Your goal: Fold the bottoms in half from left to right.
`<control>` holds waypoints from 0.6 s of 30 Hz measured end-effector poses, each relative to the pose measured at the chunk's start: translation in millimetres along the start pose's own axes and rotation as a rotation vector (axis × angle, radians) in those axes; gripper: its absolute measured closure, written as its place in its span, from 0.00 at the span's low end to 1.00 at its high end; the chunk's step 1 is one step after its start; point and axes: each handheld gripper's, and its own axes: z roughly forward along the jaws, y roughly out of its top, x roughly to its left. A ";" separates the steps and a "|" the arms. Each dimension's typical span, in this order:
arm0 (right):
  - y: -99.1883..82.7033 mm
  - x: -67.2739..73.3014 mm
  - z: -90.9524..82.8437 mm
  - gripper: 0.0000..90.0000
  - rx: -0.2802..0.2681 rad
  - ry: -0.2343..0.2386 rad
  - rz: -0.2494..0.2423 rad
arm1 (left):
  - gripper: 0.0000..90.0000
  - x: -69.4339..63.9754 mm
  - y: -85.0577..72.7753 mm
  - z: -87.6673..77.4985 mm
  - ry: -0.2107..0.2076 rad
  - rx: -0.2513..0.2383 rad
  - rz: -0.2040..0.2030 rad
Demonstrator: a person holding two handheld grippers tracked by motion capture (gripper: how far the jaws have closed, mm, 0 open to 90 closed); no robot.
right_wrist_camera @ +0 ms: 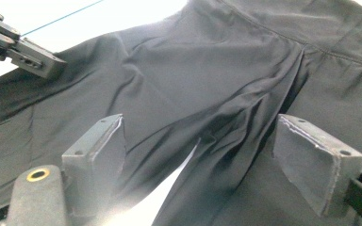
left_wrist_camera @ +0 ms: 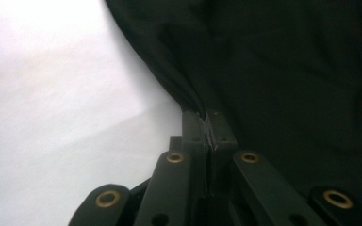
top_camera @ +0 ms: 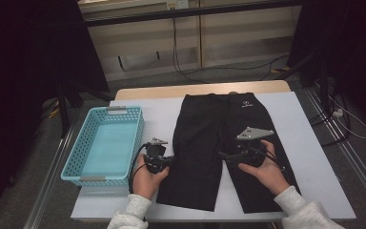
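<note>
A pair of black shorts (top_camera: 209, 138) lies flat on the white table (top_camera: 310, 148), waistband at the far side and legs toward me. My left gripper (top_camera: 171, 161) sits at the outer edge of the left leg. In the left gripper view its jaws (left_wrist_camera: 207, 123) stand together with the hem of the shorts (left_wrist_camera: 287, 70) pinched at their tips. My right gripper (top_camera: 223, 155) hovers over the inner edge of the right leg. Its jaws (right_wrist_camera: 202, 141) stand wide apart above wrinkled cloth (right_wrist_camera: 207, 70) near the split between the legs, pressing on nothing. The left gripper (right_wrist_camera: 33, 59) shows farther off.
A light blue plastic basket (top_camera: 76, 164) stands on the table's left part, just left of my left hand. Bare white tabletop runs along the right of the shorts. Cables trail over the floor beyond the table's far edge.
</note>
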 end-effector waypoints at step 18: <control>12.9 2.5 14.8 0.17 -0.016 -0.011 0.009 | 0.99 -20.9 6.5 2.7 -0.098 -0.035 0.011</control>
